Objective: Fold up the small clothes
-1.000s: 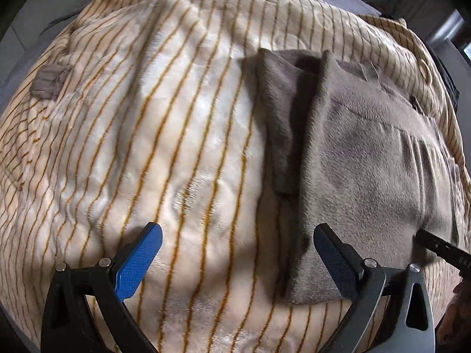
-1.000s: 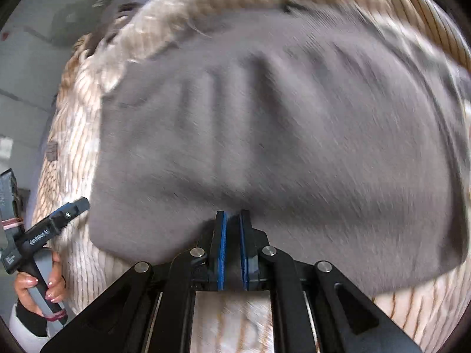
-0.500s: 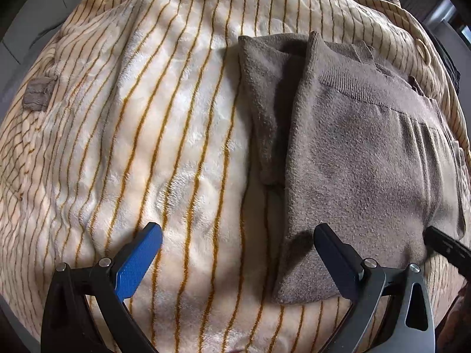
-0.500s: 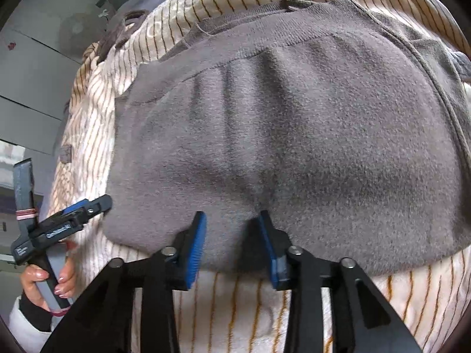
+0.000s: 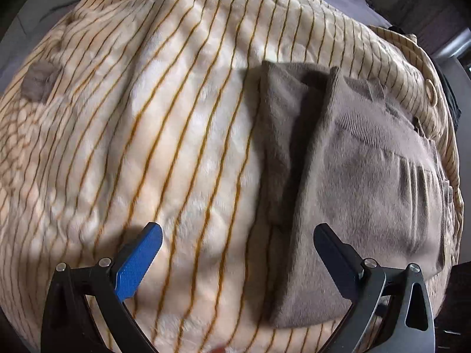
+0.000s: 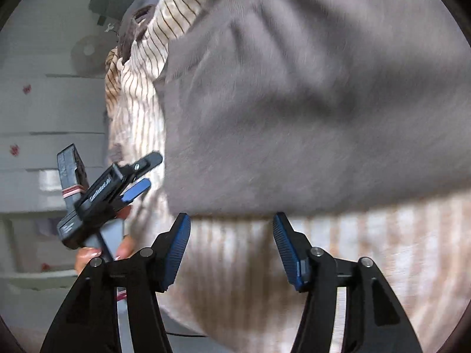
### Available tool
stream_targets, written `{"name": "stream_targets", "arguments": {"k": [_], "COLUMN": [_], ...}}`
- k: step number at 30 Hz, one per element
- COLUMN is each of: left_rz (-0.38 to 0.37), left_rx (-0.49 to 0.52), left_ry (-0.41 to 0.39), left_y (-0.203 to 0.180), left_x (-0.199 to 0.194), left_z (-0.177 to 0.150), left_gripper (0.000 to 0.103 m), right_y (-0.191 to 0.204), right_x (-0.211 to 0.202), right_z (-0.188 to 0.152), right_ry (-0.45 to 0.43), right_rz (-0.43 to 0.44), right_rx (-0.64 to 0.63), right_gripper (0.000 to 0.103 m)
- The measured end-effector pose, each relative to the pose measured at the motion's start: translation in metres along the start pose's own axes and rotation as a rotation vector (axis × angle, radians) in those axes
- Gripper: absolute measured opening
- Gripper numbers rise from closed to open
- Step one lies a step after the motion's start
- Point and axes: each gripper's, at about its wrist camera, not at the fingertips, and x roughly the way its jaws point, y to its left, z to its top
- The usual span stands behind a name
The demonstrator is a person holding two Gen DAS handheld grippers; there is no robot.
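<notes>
Since the earlier frames, your right gripper [image 6: 231, 245] let go of the grey-brown garment [image 6: 309, 103] and drew back, its fingers going from pinched on the near hem to spread wide, with the hem now just ahead of the fingertips and not touching them. That view was smeared with motion, so finer detail of the cloth could not be read there. Your left gripper [image 5: 237, 245] kept its fingers wide apart and held nothing. The folded garment [image 5: 362, 194] lay flat on the cream blanket with orange stripes [image 5: 164, 135], ahead and to the right of your left gripper, its near left corner reaching in beside the right fingertip; whether they touched could not be told. A narrower folded flap [image 5: 279, 135] showed along the garment's left edge. From the right wrist view, your left gripper [image 6: 138, 176] sat off to the left of the garment, over the blanket [image 6: 138, 111].
</notes>
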Motion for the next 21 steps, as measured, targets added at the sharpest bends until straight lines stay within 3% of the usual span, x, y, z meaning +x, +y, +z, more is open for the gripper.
{"name": "stream_targets", "arguments": {"k": [2,5,8,10,11,12,15,21], "left_rz": [-0.051,-0.219,-0.352,-0.394,-0.42,-0.45,-0.509,-0.654], "left_rx": [-0.012,-0.045,-0.103,-0.13,-0.149,-0.167,-0.198,-0.159], "left_ry": [0.006,0.053,0.106,0.126,0.135,0.142,0.161,0.215], "left_y": [0.001,0.004,0.008,0.003,0.005,0.007,0.007,-0.017], "left_x": [0.003,0.011,0.028,0.033,0.035,0.037,0.037,0.05], "left_z": [0.009,0.018,0.025,0.014,0.014,0.013,0.016,0.037], "left_gripper": [0.103,0.103,0.103,0.103,0.103,0.103,0.103,0.103], "right_y": [-0.009,-0.025,-0.032,-0.033,-0.034,-0.035,-0.035,-0.004], "right_x": [0.015,0.031,0.045,0.052,0.056,0.058,0.056,0.024], "right_z": [0.0,0.002,0.004,0.006,0.008,0.009,0.013,0.025], "right_ry": [-0.006,-0.061,-0.108,-0.123,-0.133,-0.135,-0.149,-0.172], "right_rz": [0.09,0.218,0.298,0.352,0.397,0.431,0.515,0.606], "right_rx": [0.097,0.252,0.346,0.376,0.401,0.419,0.427,0.247], "right_gripper": [0.062,0.062,0.062,0.061,0.041,0.013,0.009,0.009]}}
